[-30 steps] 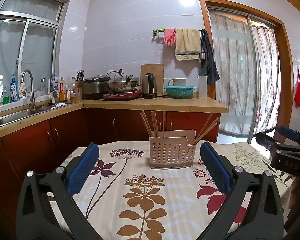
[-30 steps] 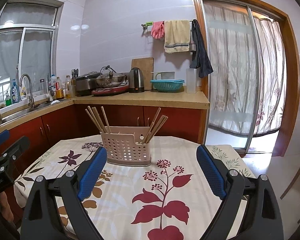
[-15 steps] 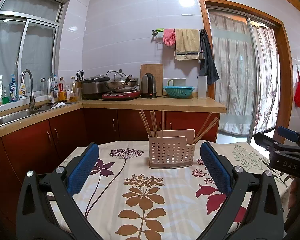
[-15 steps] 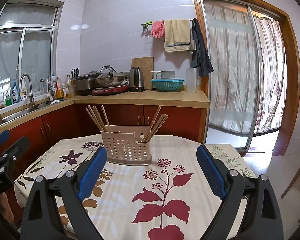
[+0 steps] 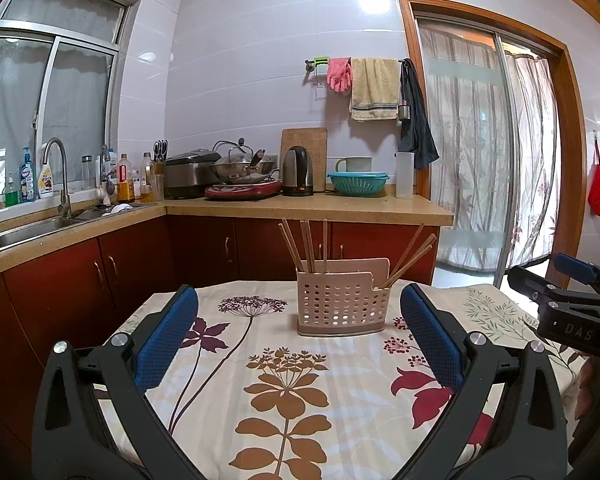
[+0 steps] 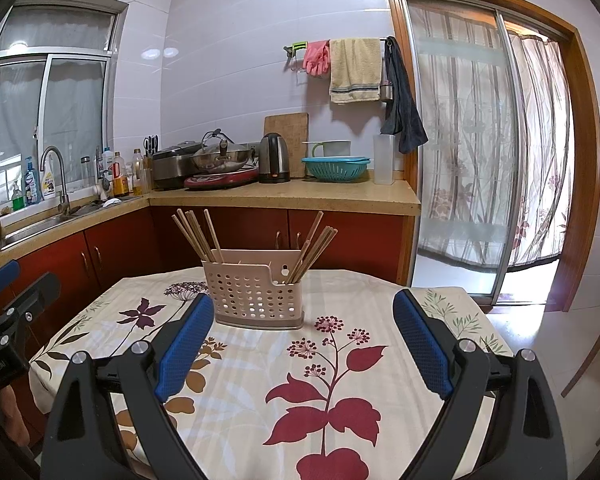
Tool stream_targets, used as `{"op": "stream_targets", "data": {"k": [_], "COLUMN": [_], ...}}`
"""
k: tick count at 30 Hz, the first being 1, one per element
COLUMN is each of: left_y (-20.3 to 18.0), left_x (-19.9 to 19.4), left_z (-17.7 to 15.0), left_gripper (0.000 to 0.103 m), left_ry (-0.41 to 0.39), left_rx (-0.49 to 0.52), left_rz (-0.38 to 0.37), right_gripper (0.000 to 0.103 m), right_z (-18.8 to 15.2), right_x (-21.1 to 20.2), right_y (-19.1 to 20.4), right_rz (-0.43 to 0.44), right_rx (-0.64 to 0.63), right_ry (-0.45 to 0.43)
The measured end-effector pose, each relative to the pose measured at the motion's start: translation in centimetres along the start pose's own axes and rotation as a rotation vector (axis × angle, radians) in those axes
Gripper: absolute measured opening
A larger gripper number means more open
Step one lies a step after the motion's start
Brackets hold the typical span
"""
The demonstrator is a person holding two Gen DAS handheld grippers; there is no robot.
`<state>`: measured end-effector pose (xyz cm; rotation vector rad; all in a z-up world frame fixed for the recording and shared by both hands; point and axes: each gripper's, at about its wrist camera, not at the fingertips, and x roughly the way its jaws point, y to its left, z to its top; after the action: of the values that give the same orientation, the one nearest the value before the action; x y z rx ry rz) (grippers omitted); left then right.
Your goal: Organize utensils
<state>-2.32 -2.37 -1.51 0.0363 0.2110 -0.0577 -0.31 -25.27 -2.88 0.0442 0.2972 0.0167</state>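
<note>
A beige perforated utensil holder (image 5: 342, 304) stands on the table with the floral cloth (image 5: 284, 392); it also shows in the right wrist view (image 6: 256, 294). Several wooden chopsticks (image 5: 306, 246) stand in its left compartment and several more (image 5: 410, 254) lean out of its right one. My left gripper (image 5: 298, 336) is open and empty, held back from the holder above the cloth. My right gripper (image 6: 304, 340) is open and empty, also short of the holder. Each gripper shows at the edge of the other's view.
A kitchen counter (image 5: 308, 206) runs behind the table with a wok, kettle (image 5: 297, 170), teal colander and a sink (image 5: 32, 230) at left. Red cabinets stand below it. A curtained sliding glass door (image 6: 476, 160) is at right.
Both views shift only slightly; the holder sits a little lower and more central in the left wrist view. Both grippers stay open and empty.
</note>
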Motion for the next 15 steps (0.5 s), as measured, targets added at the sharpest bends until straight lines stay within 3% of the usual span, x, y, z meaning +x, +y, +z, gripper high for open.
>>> {"op": "stream_targets", "data": {"k": [15], "left_y": [-0.37], "left_x": [-0.81], "left_z": [0.15], "left_gripper": [0.099], "left_ry": [-0.018], "left_rx": [0.006], "left_rz": [0.002], "right_gripper": [0.089], "right_z": [-0.10], "right_x": [-0.06], "right_y": [0.08], "right_rz": [0.001], "right_rx": [0.000], "right_ry": [0.002]}}
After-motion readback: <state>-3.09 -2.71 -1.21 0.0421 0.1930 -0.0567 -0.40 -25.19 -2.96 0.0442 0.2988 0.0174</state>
